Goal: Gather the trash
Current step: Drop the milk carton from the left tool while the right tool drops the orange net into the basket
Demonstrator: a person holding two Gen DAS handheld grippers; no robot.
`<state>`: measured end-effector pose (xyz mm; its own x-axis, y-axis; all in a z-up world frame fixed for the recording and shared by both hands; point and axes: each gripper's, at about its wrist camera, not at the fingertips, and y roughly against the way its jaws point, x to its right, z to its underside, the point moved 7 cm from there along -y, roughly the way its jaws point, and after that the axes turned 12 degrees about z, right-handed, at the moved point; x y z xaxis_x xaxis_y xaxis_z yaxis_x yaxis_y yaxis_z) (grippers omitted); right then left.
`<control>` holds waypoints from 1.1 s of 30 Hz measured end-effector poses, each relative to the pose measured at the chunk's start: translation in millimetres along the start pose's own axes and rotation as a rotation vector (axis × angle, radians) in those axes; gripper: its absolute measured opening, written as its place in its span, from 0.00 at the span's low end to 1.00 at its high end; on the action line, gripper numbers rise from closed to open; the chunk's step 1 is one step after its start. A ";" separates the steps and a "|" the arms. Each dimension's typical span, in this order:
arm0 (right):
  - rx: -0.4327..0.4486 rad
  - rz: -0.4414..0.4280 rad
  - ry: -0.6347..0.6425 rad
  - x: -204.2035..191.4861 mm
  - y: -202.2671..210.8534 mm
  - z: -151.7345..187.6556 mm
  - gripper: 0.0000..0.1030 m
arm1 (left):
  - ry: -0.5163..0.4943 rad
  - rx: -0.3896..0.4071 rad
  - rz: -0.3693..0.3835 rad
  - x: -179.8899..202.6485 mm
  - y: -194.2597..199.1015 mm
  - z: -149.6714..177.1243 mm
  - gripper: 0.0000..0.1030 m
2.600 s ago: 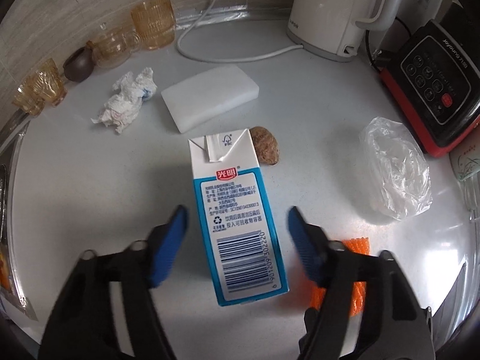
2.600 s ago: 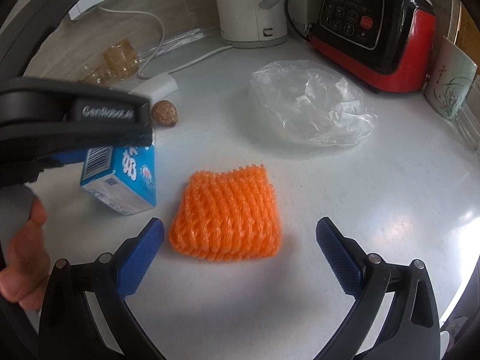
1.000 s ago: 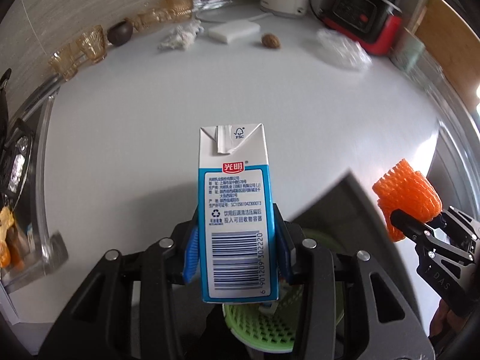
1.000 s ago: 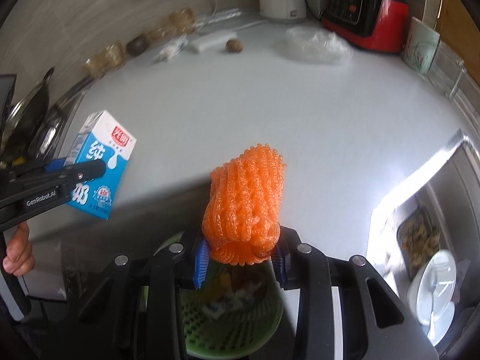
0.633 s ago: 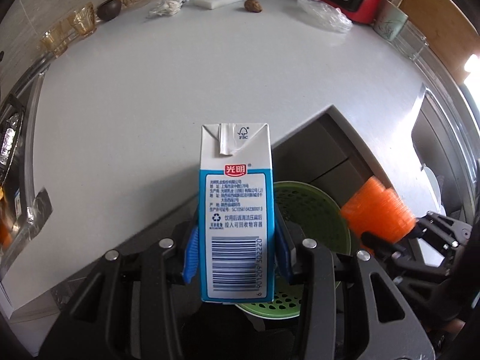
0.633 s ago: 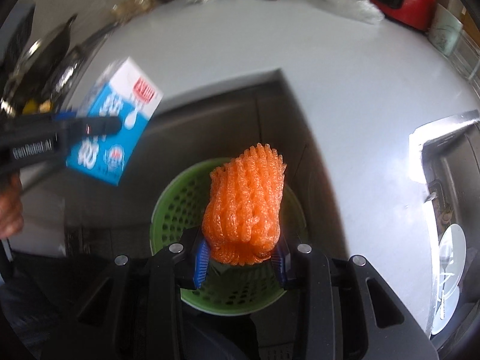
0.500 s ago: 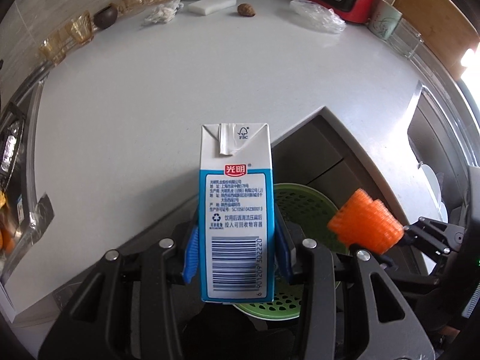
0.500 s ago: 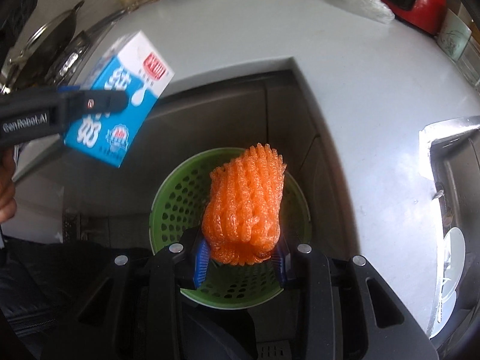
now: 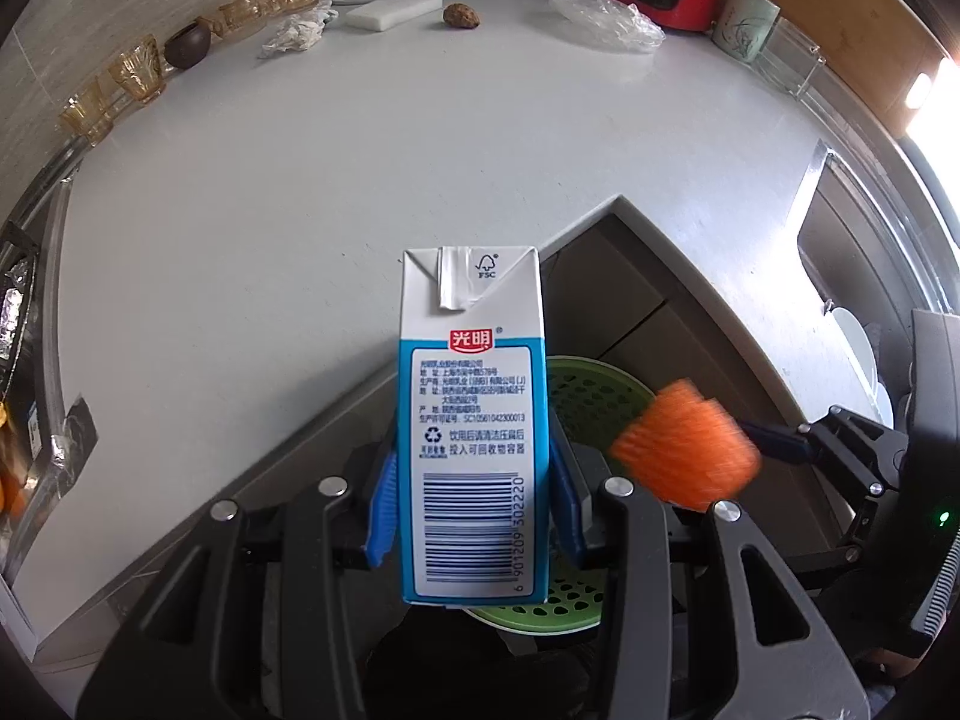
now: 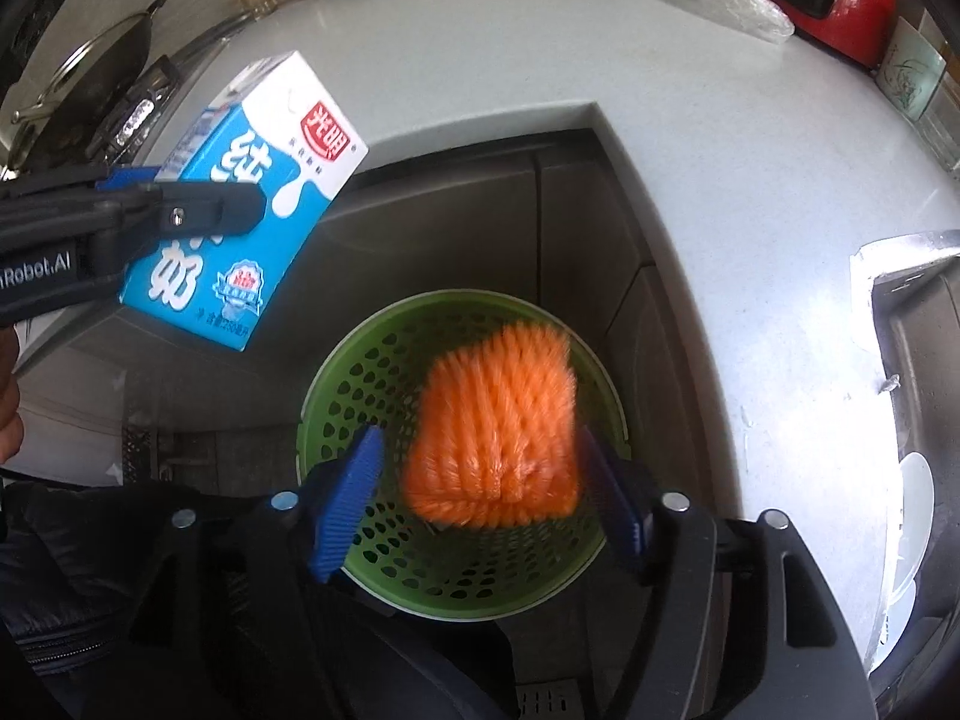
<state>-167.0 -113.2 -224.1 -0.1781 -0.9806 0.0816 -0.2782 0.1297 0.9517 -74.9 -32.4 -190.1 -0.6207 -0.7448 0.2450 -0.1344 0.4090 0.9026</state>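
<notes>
Below a white tabletop (image 9: 360, 192) corner stands a green basket (image 10: 360, 384). Right gripper (image 10: 486, 504) jaws have just opened; blurred orange foam net (image 10: 492, 432) between them. Left gripper (image 9: 474, 498) clamps a milk carton (image 9: 474, 420).

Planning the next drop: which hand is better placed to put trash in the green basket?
Left. The left gripper holds the milk carton over the green basket; the right gripper has just opened, its orange foam net loose between the jaws.
</notes>
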 end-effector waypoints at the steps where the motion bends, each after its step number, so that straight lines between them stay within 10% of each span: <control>1: 0.002 -0.001 -0.007 0.6 0.7 -0.2 0.68 | 0.000 -0.002 0.000 0.1 -0.1 0.5 0.39; 22: 0.089 0.019 -0.095 46.9 42.0 -3.0 0.85 | 0.032 -0.160 0.057 30.9 -49.2 59.8 0.41; 27: 0.077 0.005 -0.078 49.8 39.0 5.8 0.85 | 0.062 -0.158 0.031 39.6 -56.1 70.7 0.70; 33: 0.086 -0.008 -0.076 57.5 40.6 8.4 0.85 | 0.119 -0.087 0.002 32.6 -34.6 62.4 0.80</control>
<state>-196.5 -163.1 -183.2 -0.2455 -0.9682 0.0486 -0.3593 0.1374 0.9231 -138.6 -37.9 -235.4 -0.5240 -0.8036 0.2820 -0.0625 0.3665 0.9283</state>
